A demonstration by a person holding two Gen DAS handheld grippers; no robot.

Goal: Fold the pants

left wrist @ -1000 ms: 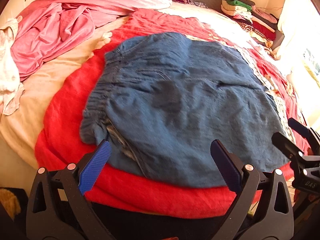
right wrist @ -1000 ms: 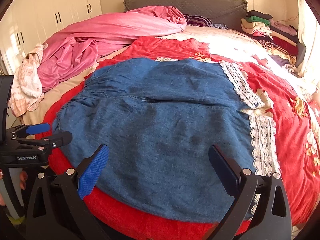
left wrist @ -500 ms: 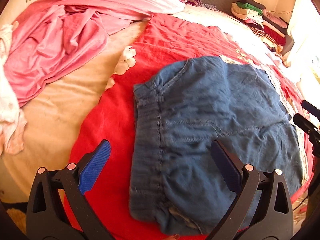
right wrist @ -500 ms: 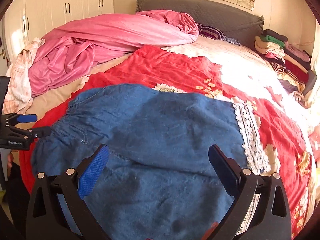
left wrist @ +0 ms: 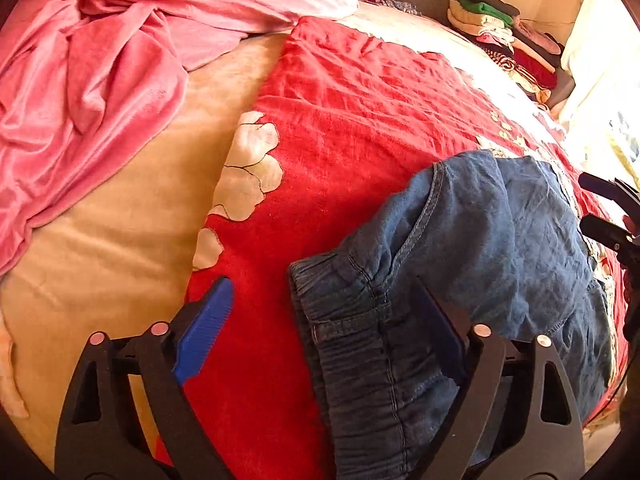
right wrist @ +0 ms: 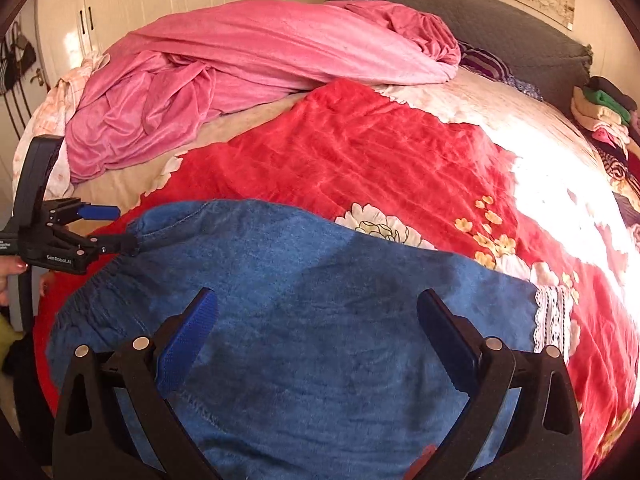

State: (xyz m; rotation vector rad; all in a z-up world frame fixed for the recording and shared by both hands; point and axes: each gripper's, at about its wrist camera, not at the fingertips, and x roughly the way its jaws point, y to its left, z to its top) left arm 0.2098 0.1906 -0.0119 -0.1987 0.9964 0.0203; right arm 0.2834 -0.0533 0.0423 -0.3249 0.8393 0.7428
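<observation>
Blue denim pants [left wrist: 472, 264] lie on a red blanket [left wrist: 360, 112] on the bed, elastic waistband toward the left. My left gripper [left wrist: 320, 328] is open, its right finger over the waistband, its left finger over the blanket. In the right wrist view the pants [right wrist: 320, 320] fill the lower half, and the left gripper [right wrist: 112, 228] stands open at the waistband's far corner. My right gripper [right wrist: 316, 332] is open above the pants' middle and holds nothing. It shows at the right edge of the left wrist view [left wrist: 612, 212].
A crumpled pink blanket [right wrist: 240, 72] lies at the bed's far left. A stack of folded clothes [left wrist: 508, 40] sits at the far right by the grey headboard [right wrist: 500, 28]. White wardrobe doors [right wrist: 160, 4] stand behind. Beige sheet [left wrist: 120, 248] lies left of the red blanket.
Both grippers moved forward over the bed; the pants now sit lower and nearer in both views. The left gripper shifted left to the waistband corner. Both stay open.
</observation>
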